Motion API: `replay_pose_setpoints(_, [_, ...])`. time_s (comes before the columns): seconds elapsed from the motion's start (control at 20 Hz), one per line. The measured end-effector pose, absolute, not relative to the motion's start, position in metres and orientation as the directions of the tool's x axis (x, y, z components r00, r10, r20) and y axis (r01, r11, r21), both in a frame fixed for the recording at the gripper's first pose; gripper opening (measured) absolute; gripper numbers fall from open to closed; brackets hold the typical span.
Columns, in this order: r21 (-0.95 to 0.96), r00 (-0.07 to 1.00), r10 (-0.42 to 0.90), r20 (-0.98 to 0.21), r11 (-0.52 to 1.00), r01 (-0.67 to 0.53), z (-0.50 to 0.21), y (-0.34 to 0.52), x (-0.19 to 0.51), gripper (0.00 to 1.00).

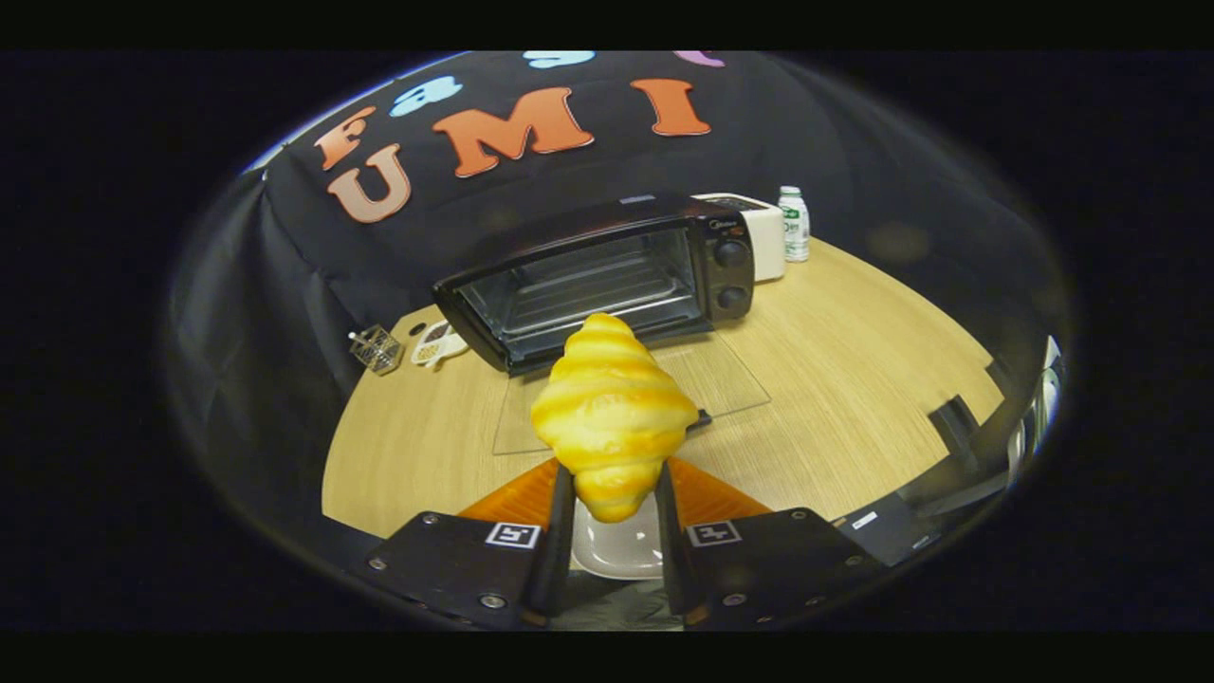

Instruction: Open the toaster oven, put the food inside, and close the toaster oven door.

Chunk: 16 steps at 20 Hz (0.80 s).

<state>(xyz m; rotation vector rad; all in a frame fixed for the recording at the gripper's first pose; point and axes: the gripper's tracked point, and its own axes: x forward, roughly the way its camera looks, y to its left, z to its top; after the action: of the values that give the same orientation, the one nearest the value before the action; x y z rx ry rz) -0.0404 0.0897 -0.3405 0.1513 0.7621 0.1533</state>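
A yellow croissant stands pointed end up between my fingers, and my gripper is shut on its lower part, holding it above the table. Beyond it stands the black toaster oven with its glass door folded down flat onto the wooden table, so the wire rack inside shows. Two knobs sit on the oven's right side. A white plate lies on the table under the croissant, between my fingers.
A white appliance and a small white bottle stand to the right of the oven. A small wire basket and a white object lie to the oven's left. Dark items sit at the table's right edge.
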Motion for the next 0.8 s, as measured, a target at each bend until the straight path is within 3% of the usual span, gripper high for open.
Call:
replay_pose_setpoints(0.4, [0.427,0.667,0.398,-0.630,0.895,-0.131,-0.347,0.143,0.028,0.41])
replay_pose_setpoints(0.8, [0.623,0.621,0.522,-0.584,0.779,-0.069,-0.363,0.180,0.069,0.41])
